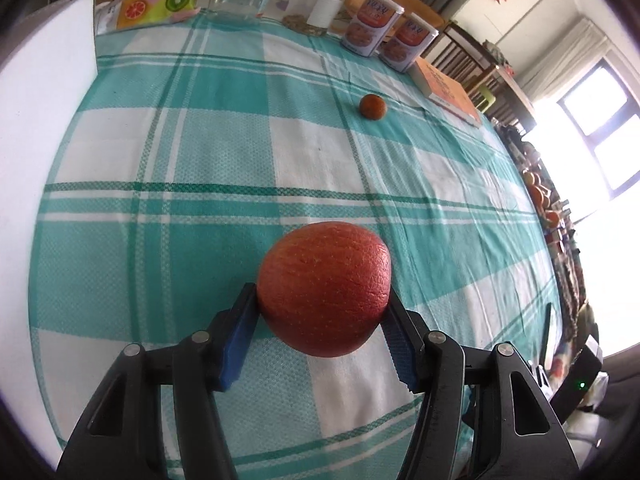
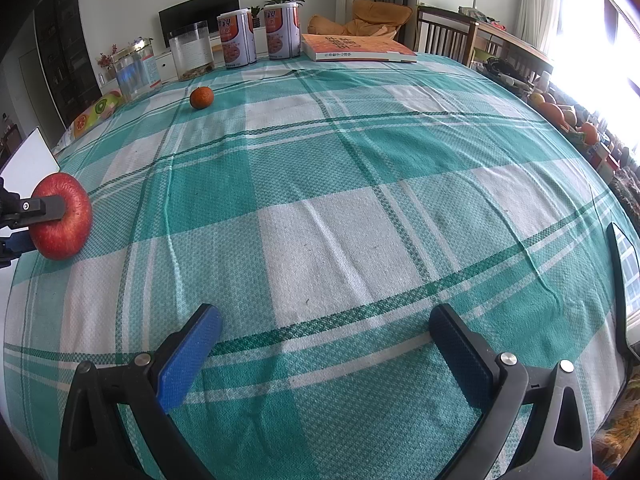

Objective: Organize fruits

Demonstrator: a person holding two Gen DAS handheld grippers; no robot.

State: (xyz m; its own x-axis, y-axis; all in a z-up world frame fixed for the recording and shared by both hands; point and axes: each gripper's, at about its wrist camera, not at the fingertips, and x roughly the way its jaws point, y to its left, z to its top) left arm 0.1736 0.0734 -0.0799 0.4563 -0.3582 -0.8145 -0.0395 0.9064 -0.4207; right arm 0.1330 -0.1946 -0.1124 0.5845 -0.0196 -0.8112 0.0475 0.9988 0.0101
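A large red apple (image 1: 320, 264) sits between the blue pads of my left gripper (image 1: 322, 290), and both pads press on its sides. In the right wrist view the same apple (image 2: 68, 232) is at the far left edge of the table, low over the checked cloth, with one black finger (image 2: 44, 205) across it. I cannot tell whether it touches the cloth. A small orange tangerine (image 1: 372, 107) lies alone further back on the cloth (image 2: 201, 97). My right gripper (image 2: 325, 312) hangs open over the near middle of the table with nothing between its fingers.
A teal and white checked cloth (image 2: 340, 240) covers the table. Along the back stand two clear jars (image 2: 192, 52), two printed cans (image 2: 236, 40) and an orange book (image 2: 360, 48). A white board (image 1: 44, 100) stands at the left edge. A fruit-print pack (image 1: 160, 4) lies back left.
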